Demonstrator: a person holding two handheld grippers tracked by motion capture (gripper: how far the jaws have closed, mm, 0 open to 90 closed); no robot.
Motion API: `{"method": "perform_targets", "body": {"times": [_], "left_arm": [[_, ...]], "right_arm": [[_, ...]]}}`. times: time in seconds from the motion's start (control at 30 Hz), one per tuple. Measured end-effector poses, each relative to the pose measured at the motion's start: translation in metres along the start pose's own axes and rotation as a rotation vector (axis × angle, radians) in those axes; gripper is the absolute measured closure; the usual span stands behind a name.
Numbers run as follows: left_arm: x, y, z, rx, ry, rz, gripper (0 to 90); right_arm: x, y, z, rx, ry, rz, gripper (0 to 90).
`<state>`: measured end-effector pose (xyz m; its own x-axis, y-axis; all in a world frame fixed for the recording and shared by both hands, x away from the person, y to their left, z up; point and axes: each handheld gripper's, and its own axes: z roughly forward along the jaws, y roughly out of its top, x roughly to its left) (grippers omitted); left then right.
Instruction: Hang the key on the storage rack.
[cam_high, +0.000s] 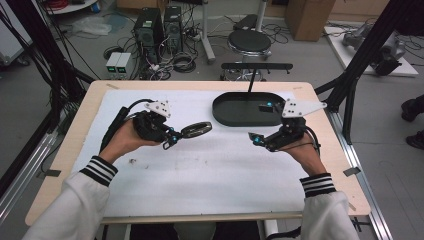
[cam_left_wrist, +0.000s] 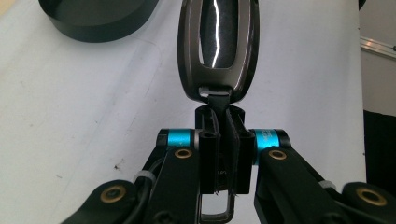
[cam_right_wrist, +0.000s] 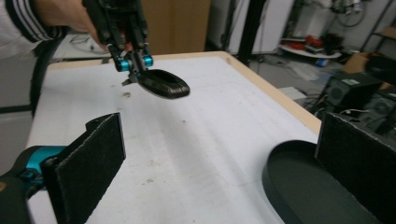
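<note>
One dark oval key fob (cam_high: 196, 129) hangs above the white table mat (cam_high: 200, 165), clamped by its strap end in the closed left gripper (cam_high: 171, 138). Well apart from it, the right gripper (cam_high: 256, 139) stands wide open and empty, just beside the black oval tray (cam_high: 230, 117).

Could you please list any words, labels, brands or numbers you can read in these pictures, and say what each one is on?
No text here can be read.
Dark print on the blue sleeve of the left tool: too blurred to read.
The car key that tool holds: no readable marking.
The black tray and the white table cover: plain.
</note>
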<state>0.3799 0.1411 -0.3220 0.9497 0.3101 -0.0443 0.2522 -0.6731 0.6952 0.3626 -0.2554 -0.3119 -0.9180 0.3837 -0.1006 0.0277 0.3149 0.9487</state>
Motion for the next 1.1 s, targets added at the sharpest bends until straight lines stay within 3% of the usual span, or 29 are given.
{"method": "perform_targets", "body": {"times": [0.37, 0.67, 0.8, 1.1], "left_arm": [[-0.007, 0.008, 0.007, -0.011, -0.026, 0.03, 84.7], [-0.011, 0.011, 0.009, -0.003, -0.024, 0.048, 84.7], [-0.013, 0.012, 0.01, 0.001, -0.024, 0.053, 84.7], [-0.015, 0.012, 0.011, 0.016, -0.026, 0.069, 84.7]], "right_arm": [[-0.001, 0.027, 0.037, 0.113, 0.142, -0.063, 0.6], [0.002, 0.039, 0.062, 0.194, 0.208, -0.103, 0.6], [0.007, 0.044, 0.081, 0.244, 0.25, -0.125, 0.7], [0.013, 0.044, 0.108, 0.338, 0.288, -0.16, 0.7]]}}
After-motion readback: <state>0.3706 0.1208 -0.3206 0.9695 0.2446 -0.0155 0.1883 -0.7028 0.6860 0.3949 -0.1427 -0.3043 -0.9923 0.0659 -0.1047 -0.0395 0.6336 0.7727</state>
